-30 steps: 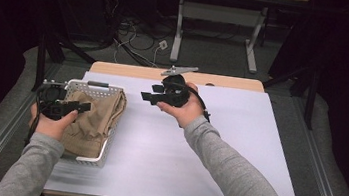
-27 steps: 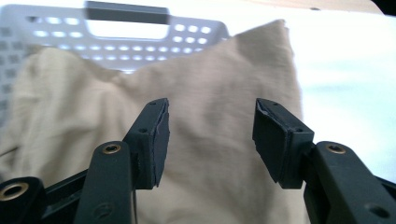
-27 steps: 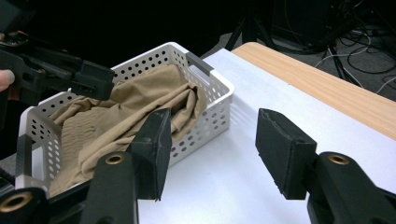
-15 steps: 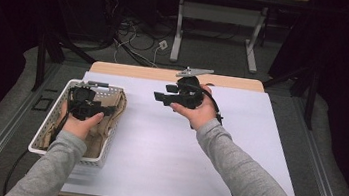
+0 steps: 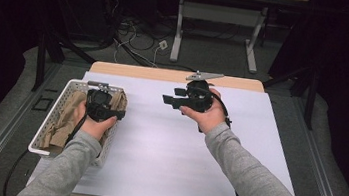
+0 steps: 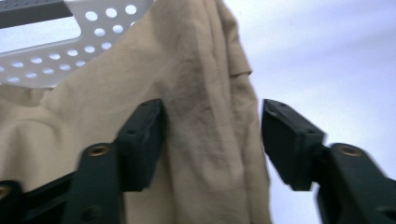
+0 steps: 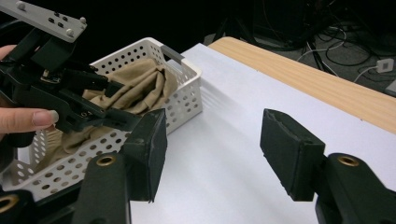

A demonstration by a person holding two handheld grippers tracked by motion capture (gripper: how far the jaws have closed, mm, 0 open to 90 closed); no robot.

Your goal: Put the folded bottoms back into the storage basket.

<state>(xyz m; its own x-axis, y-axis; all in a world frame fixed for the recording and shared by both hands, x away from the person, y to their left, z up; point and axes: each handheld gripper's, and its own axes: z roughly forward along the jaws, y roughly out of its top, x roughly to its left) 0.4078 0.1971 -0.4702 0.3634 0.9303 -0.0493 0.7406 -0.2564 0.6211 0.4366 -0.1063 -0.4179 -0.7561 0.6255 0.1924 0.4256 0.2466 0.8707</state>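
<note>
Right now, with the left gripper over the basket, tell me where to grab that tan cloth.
Take the raised fold of the tan cloth at the basket's far end, coming down from above. The left gripper is open with that ridge between its jaws, and bunched fabric should pinch better than the flatter part.

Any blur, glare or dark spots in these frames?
High view: room dark, white table cover evenly lit. Left gripper view: beige crumpled cloth sharp, perforated white plastic basket soft and bright. Right gripper view: near fingers sharp, floor cables hazy.
</note>
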